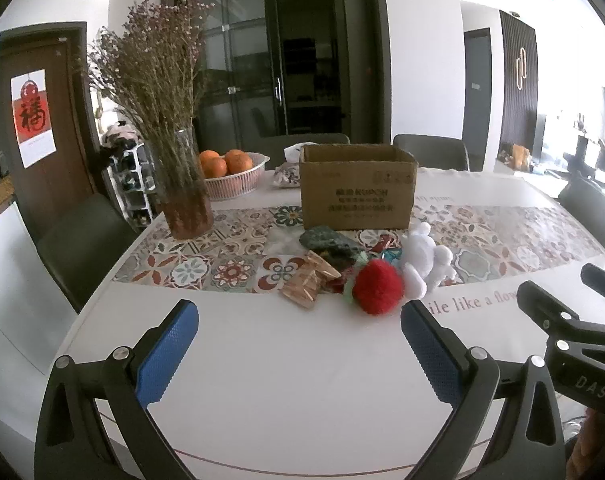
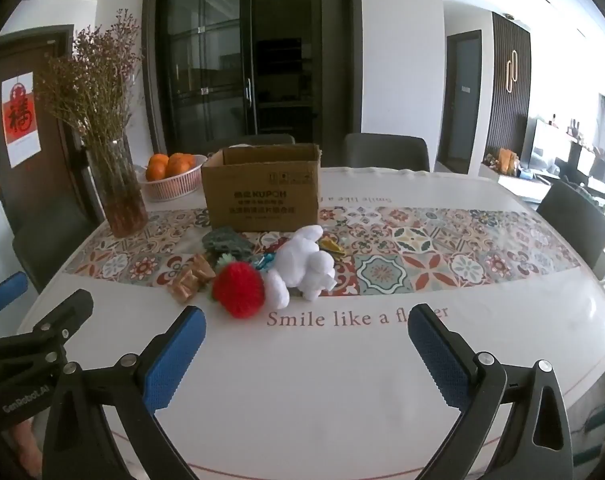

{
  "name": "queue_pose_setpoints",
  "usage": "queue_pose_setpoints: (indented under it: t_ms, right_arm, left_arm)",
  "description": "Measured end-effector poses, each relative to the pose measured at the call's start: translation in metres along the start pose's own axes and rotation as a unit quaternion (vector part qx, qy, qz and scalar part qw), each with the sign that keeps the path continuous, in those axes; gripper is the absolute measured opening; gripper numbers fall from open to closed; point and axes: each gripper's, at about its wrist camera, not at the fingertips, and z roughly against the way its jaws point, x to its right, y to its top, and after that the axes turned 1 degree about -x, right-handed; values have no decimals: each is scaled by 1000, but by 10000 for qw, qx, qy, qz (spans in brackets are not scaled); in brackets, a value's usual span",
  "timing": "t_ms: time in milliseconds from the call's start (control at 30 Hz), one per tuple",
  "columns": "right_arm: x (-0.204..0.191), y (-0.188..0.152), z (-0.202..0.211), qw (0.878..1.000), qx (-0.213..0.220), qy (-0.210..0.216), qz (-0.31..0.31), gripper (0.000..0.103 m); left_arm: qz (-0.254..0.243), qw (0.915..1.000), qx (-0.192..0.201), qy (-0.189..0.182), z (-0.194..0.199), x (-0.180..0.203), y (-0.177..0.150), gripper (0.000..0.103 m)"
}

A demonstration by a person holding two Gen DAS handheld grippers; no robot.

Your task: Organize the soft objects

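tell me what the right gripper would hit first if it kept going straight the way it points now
Likely the bare tablecloth first, near the printed words, since the open right gripper tilts downward. The white plush toy lies just beyond; depth is unclear.

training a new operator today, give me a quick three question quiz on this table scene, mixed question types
1. True or false: the left claw is shut on the red pom-pom toy.
2. Which lies nearest the front of the cardboard box? A) dark green soft item B) white plush toy C) bowl of oranges
3. Fill in: the dried flowers stand in a glass ____.

Key: 1 false, both claws are open and empty, the right claw too. 2 A. 3 vase.
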Motion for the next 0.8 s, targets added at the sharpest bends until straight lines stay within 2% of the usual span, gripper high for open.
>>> queue_pose_setpoints:
  t_ms: [800]
  right_arm:
    - [2, -1, -2, 10000, -58, 41, -49, 102]
  left_arm:
    - [-26, 10000, -63, -24, -2, 4, -3, 103]
